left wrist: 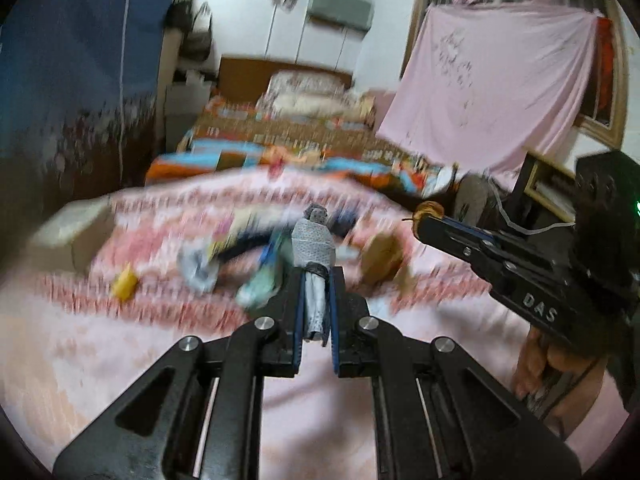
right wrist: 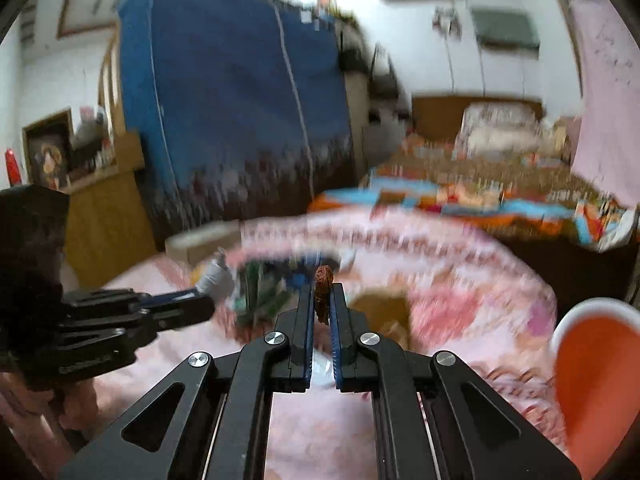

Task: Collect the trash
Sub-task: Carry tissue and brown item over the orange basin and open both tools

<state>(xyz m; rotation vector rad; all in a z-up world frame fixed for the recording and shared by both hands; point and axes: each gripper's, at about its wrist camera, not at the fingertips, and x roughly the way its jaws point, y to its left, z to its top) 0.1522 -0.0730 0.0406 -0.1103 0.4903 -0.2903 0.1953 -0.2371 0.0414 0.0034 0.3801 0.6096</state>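
Note:
My left gripper (left wrist: 315, 280) is shut on a crumpled silver-grey wrapper (left wrist: 313, 242) that sticks out past the fingertips. It is held above a pink patterned bedspread (left wrist: 140, 344). My right gripper (right wrist: 322, 292) is shut on a small brown crumbly scrap (right wrist: 323, 278); from the left wrist view that scrap (left wrist: 428, 212) shows at the tip of the right gripper (left wrist: 430, 222). Blurred litter lies ahead on the bedspread: a yellow piece (left wrist: 125, 286), a pale blue-grey wad (left wrist: 198, 268), a green wrapper (left wrist: 258, 290) and a brown paper piece (left wrist: 382, 256).
An orange bin with a white rim (right wrist: 592, 368) stands at the right. A cardboard box (left wrist: 70, 230) sits at the bedspread's left edge. Behind are a bed with a colourful quilt (left wrist: 280, 148), a blue wardrobe cover (right wrist: 232, 92) and a hanging pink sheet (left wrist: 500, 80).

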